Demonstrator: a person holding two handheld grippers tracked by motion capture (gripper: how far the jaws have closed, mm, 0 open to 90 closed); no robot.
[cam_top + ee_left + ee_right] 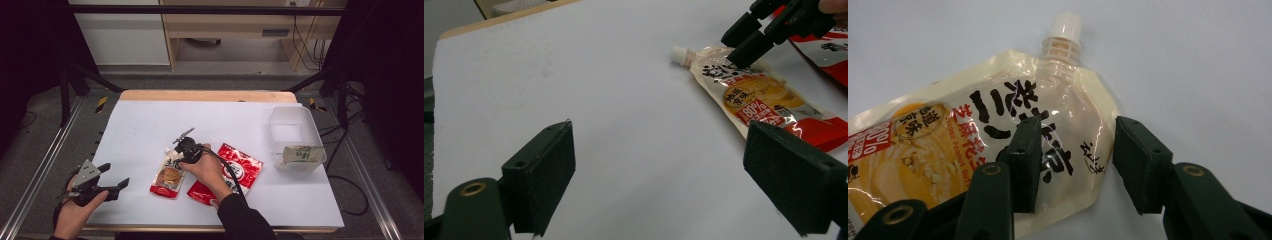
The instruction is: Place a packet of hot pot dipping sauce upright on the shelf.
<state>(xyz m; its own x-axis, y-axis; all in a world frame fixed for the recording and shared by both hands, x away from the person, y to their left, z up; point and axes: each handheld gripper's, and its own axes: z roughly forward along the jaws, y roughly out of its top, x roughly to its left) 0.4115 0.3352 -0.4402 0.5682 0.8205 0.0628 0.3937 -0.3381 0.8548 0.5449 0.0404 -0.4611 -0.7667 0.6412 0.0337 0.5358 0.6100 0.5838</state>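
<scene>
Forearms enter at six o'clock in the high view. Left gripper [119,186] rests at seven o'clock on the white table [150,125], jaws wide apart with nothing between them. Right gripper [1075,160], near centre, is lowered over the spouted sauce pouch [973,145]: its jaws straddle the pouch's upper corner just below the white cap [1064,24], partly open, not seen pressing. Red packet [242,167] lies just beside, under the right hand. Clear tub [295,127] at three o'clock holds a green-labelled packet [301,154].

Cream spouted pouch [998,145] lies flat, white-capped.
</scene>
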